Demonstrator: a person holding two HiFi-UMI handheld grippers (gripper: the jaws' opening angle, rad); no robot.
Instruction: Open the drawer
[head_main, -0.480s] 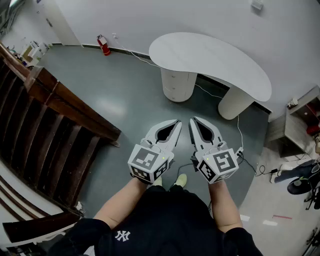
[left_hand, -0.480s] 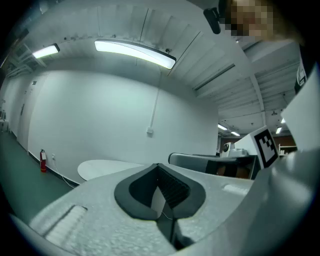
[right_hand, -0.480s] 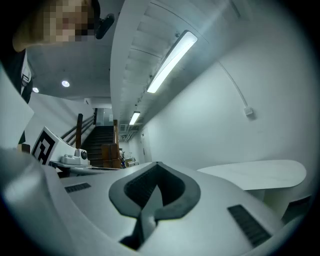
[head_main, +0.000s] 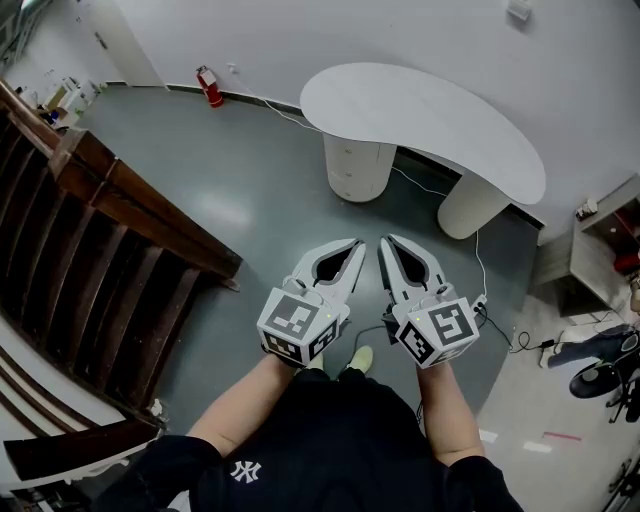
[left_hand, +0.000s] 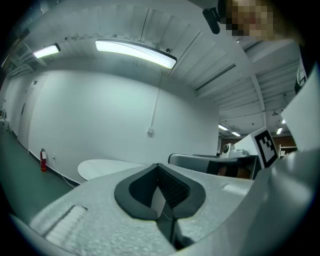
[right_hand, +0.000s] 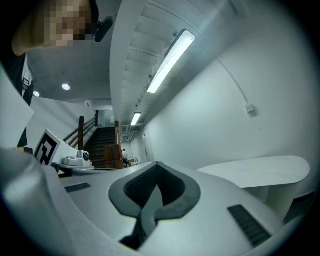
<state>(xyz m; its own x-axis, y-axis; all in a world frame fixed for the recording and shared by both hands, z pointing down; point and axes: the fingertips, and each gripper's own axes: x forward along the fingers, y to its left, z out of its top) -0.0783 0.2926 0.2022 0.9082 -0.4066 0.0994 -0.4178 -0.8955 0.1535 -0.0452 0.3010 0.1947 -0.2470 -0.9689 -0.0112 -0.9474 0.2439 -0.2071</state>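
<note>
While the left gripper (head_main: 355, 246) and right gripper (head_main: 385, 243) hang well short of the counter (head_main: 430, 115), both jaws are closed, empty

White desk (head_main: 420, 110), grey floor (head_main: 250, 200), red extinguisher (head_main: 209, 90), dark brown staircase (head_main: 100, 250)

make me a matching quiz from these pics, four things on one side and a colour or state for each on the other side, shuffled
Things:
1. fire extinguisher
2. desk
3. stair railing
4. left claw

Colour or state:
a. shut, nothing in it
b. red
c. dark brown wood
d. white

Pairs: 1-b, 2-d, 3-c, 4-a
</note>
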